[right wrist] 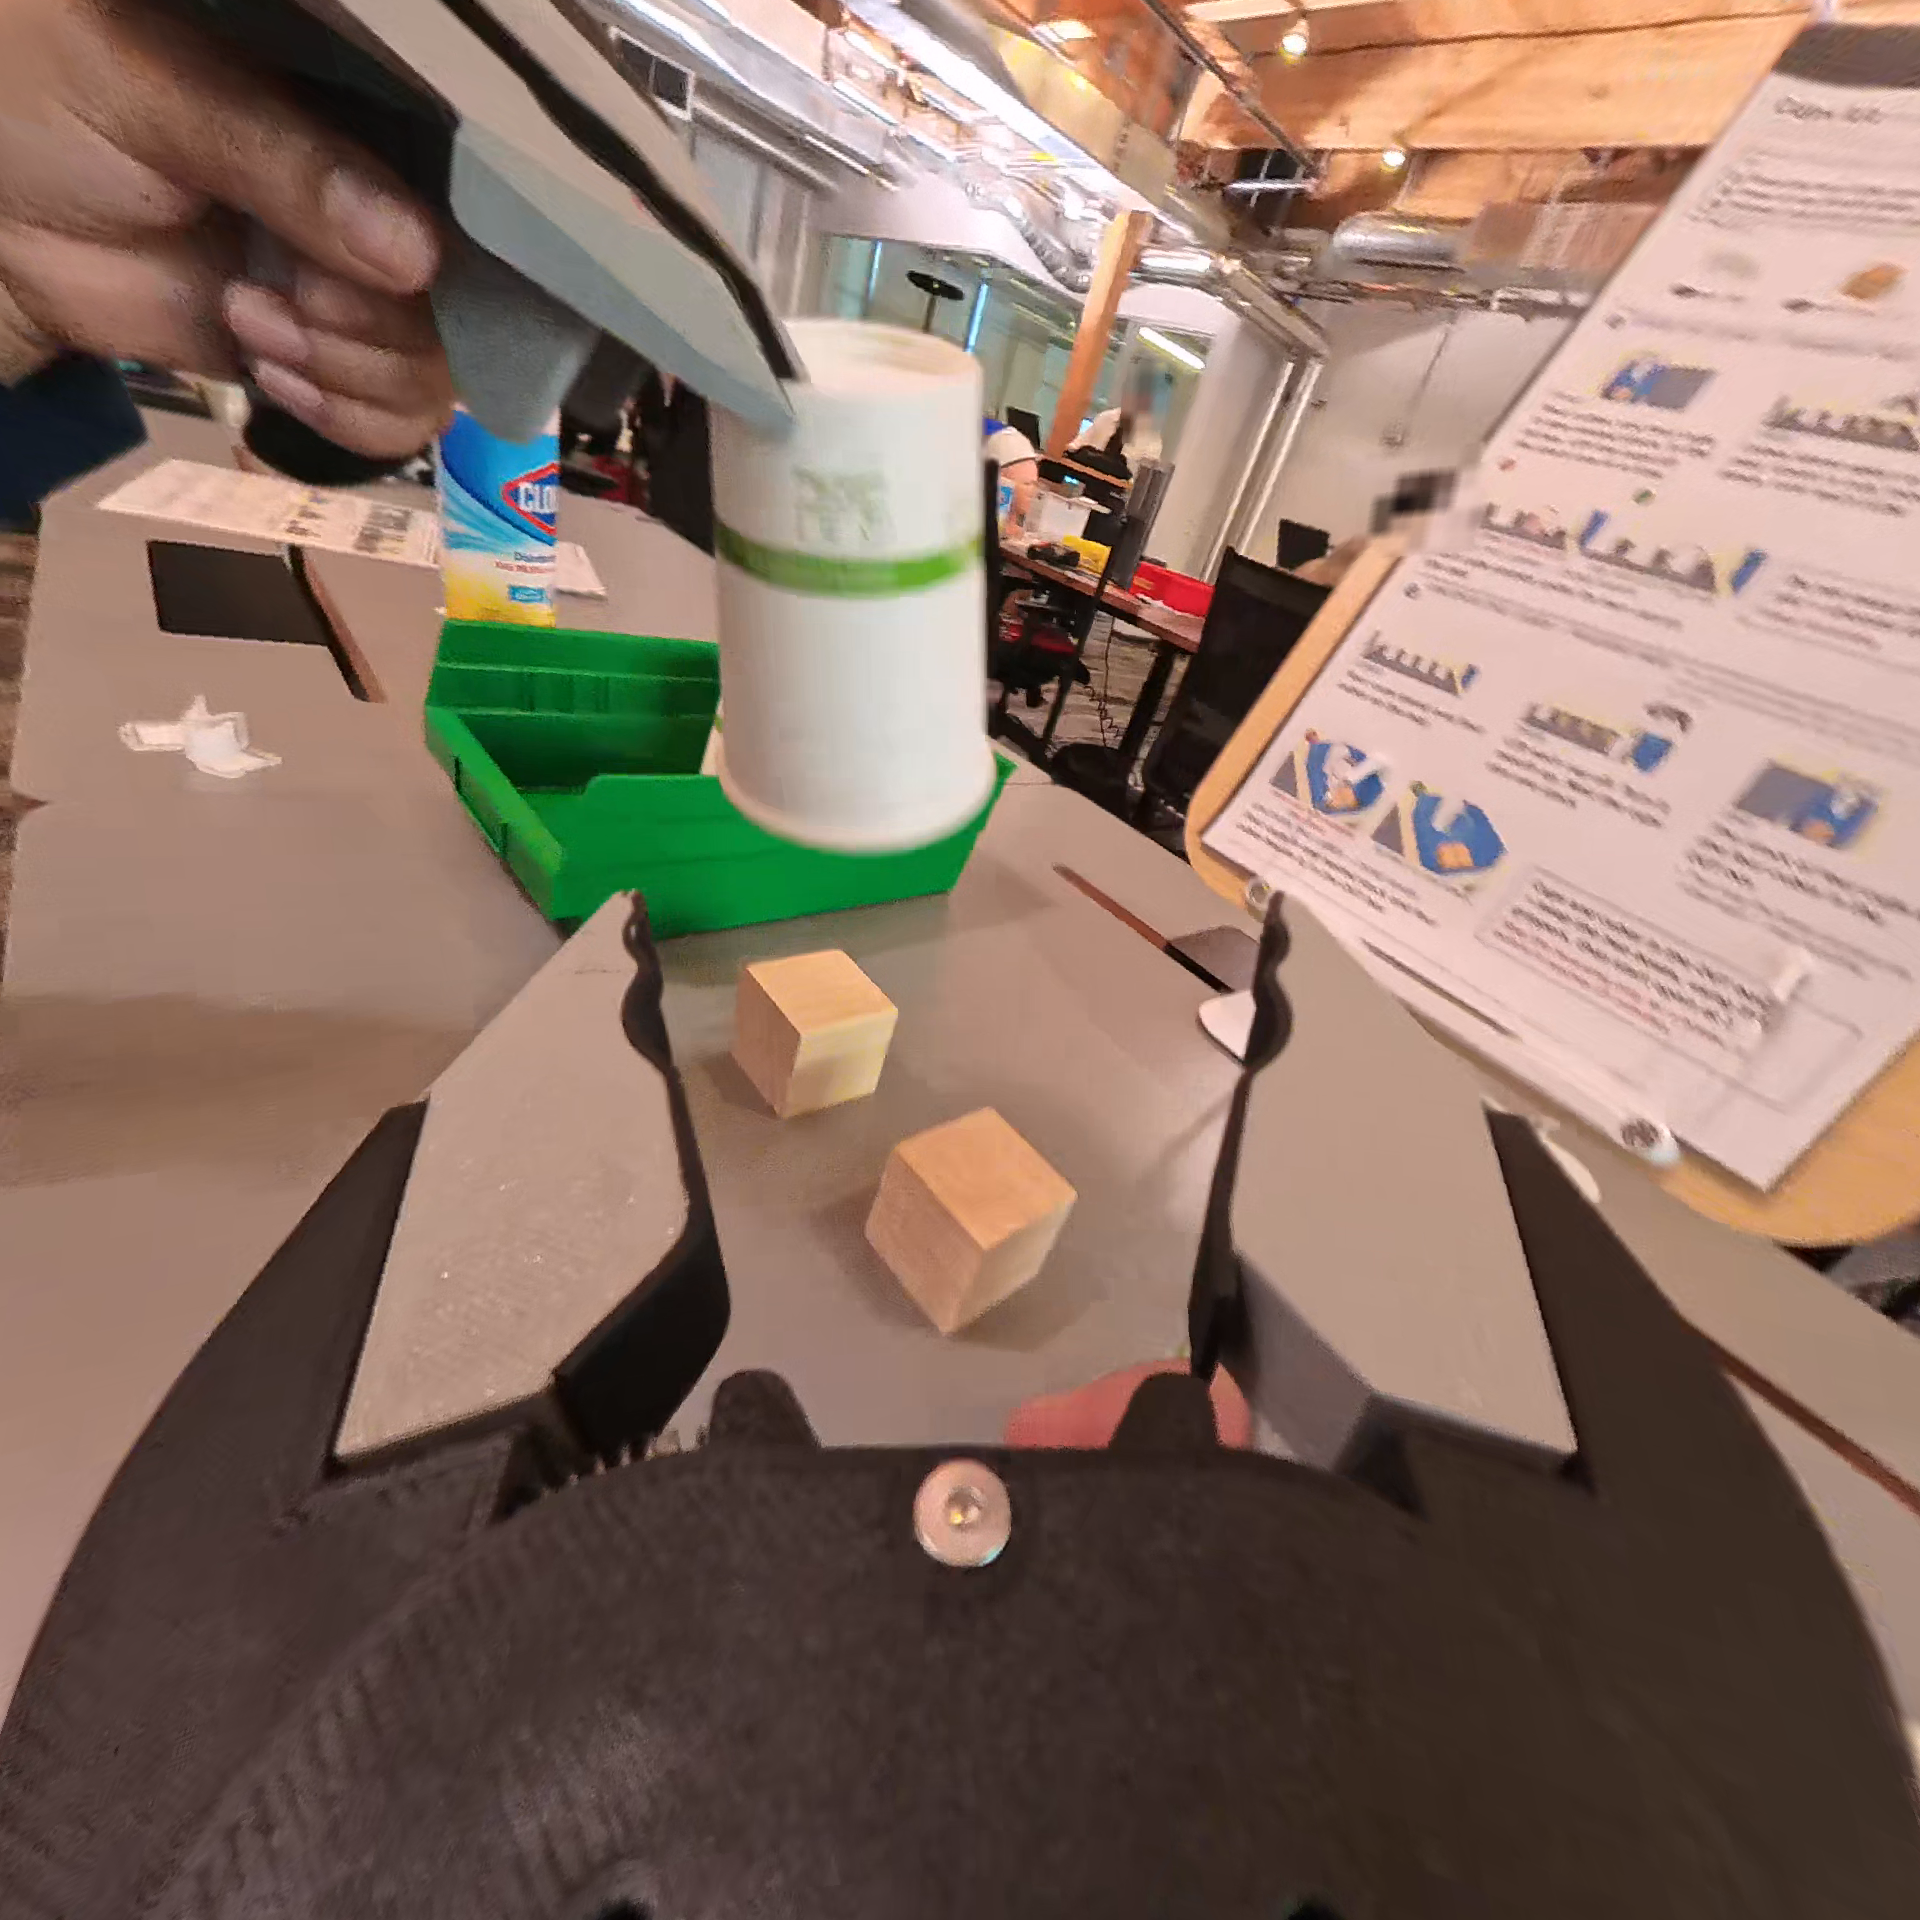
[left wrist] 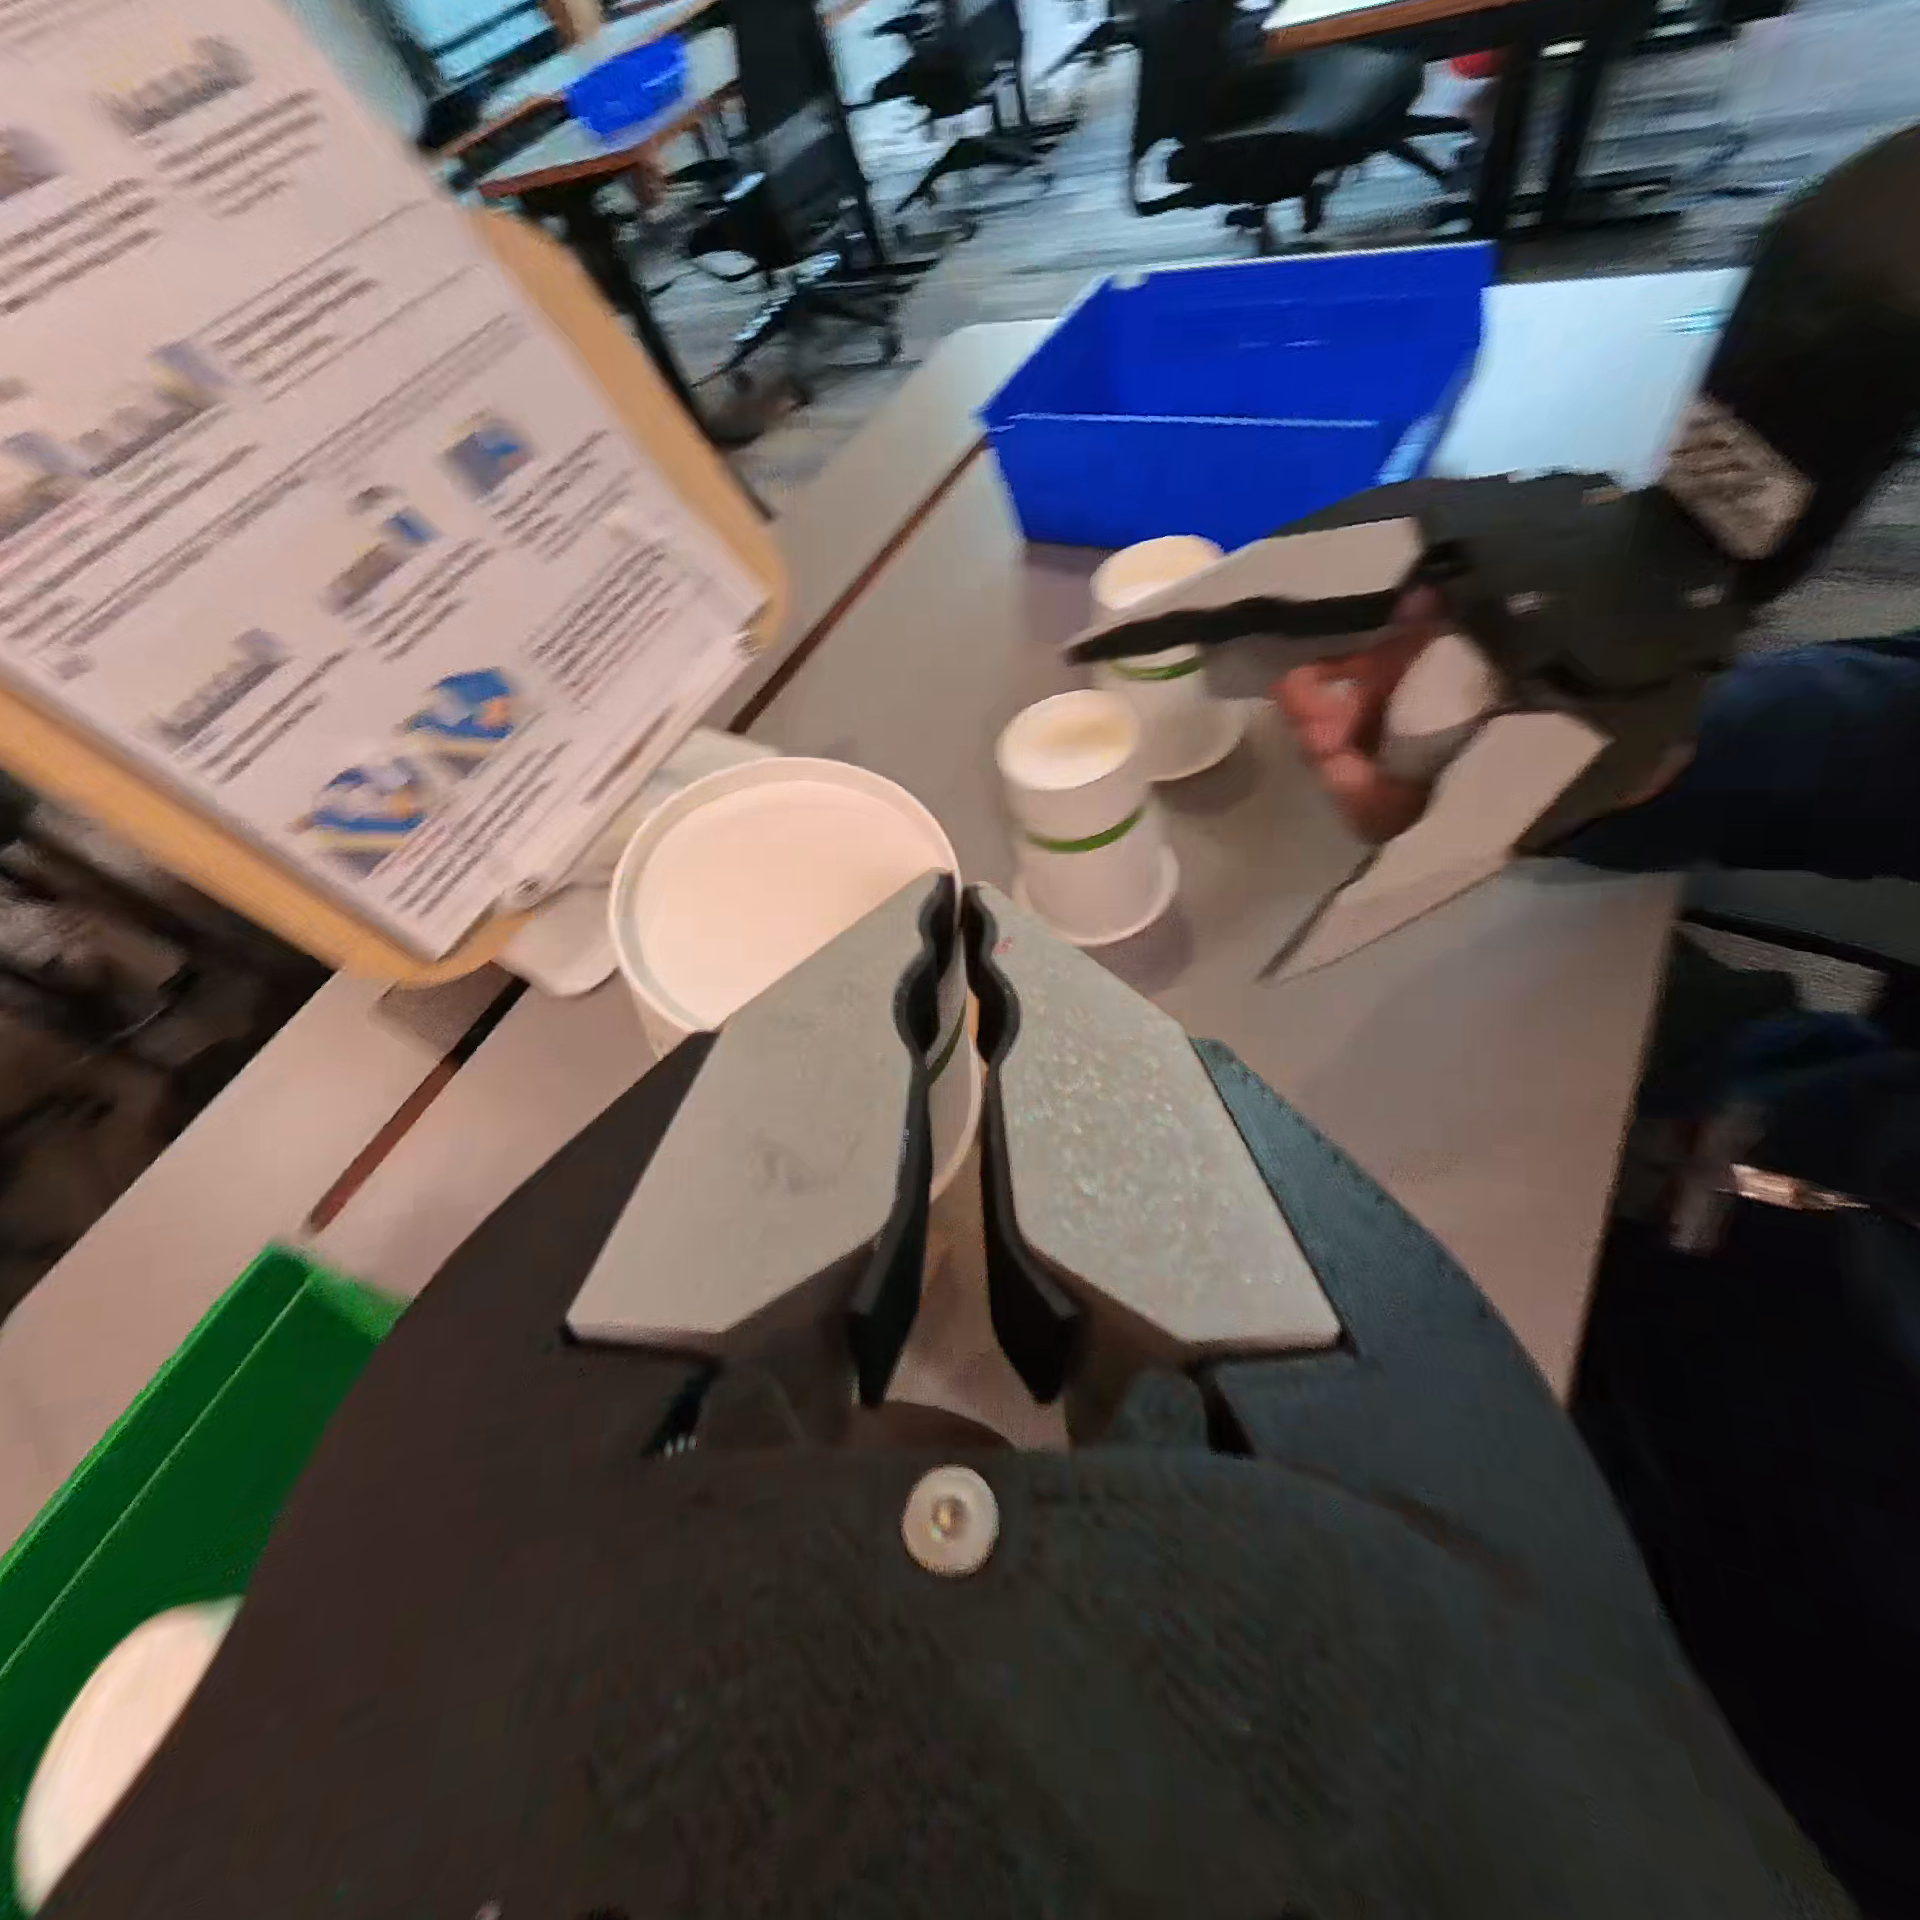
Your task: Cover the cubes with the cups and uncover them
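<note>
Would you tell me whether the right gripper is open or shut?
Open: the right gripper's fingers stand wide apart, with two wooden cubes untouched between them.

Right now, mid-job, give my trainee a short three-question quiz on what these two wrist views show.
1. True or false: the left claw pinches the wall of an upside-down paper cup held in the air.
2. How many wooden cubes lie uncovered on the grey table in front of the right claw?
A. one B. two C. three
3. Fill in: behind the lifted cup stands a ____ bin.

Key:
1. True.
2. B: a far cube and a near cube, both bare; the right claw is open and empty.
3. Green.
</note>
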`<action>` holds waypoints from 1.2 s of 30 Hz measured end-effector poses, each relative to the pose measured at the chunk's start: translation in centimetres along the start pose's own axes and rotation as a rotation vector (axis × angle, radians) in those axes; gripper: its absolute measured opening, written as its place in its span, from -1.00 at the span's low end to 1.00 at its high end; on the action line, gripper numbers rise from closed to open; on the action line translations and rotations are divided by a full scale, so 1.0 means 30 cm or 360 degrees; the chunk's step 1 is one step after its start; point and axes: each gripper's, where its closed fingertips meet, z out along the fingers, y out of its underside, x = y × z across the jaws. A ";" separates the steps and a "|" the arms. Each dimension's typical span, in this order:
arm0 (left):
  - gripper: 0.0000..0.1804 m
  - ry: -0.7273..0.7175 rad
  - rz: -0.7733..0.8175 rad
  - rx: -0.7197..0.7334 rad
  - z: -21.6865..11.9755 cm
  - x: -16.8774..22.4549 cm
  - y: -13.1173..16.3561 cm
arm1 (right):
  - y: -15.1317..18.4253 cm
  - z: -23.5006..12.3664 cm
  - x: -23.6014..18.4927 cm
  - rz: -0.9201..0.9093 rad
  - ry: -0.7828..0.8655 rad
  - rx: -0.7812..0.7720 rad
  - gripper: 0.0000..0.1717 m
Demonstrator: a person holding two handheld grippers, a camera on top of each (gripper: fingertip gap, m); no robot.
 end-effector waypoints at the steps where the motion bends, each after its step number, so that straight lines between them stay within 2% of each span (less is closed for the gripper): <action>1: -1.00 0.0078 0.0021 0.0011 0.031 0.050 -0.020 | -0.017 0.025 -0.005 -0.0011 -0.0007 0.0004 0.30; 4: -1.00 0.0310 0.0030 0.0056 0.109 0.166 -0.067 | -0.026 0.101 -0.016 0.0010 -0.0053 -0.0018 0.29; 7: -1.00 0.0457 -0.0026 0.0103 0.159 0.216 -0.091 | 0.012 0.156 -0.012 0.0069 -0.0058 -0.0047 0.06; 12: -0.98 0.0257 -0.0039 0.0046 0.229 0.127 -0.024 | 0.107 0.217 0.050 0.0179 0.0129 -0.0093 0.03; 14: -0.78 0.0110 -0.0101 0.0066 0.228 0.062 0.001 | 0.163 0.245 0.057 0.0192 0.0187 -0.0178 0.03; 16: -0.63 0.0038 -0.0201 0.0143 0.196 0.019 0.010 | 0.203 0.266 0.070 0.0179 0.0265 -0.0236 0.03; 19: -0.64 -0.0038 -0.0350 0.0285 0.120 -0.033 0.022 | 0.259 0.287 0.092 0.0214 0.0367 -0.0324 0.04; 22: -0.65 -0.0171 -0.0406 0.0310 0.040 -0.106 0.073 | 0.324 0.295 0.103 0.0252 0.0423 -0.0410 0.04; 30: -0.67 -0.0716 -0.0518 0.0141 -0.170 -0.419 0.302 | 0.517 0.287 0.078 0.0381 0.0367 -0.0710 0.06; 32: -0.67 -0.0856 -0.0581 0.0058 -0.205 -0.506 0.394 | 0.529 0.269 0.076 0.0416 0.0365 -0.0749 0.06; 36: -0.60 -0.1069 -0.0587 -0.0167 -0.247 -0.640 0.553 | 0.483 0.239 0.071 0.0395 0.0366 -0.0656 0.05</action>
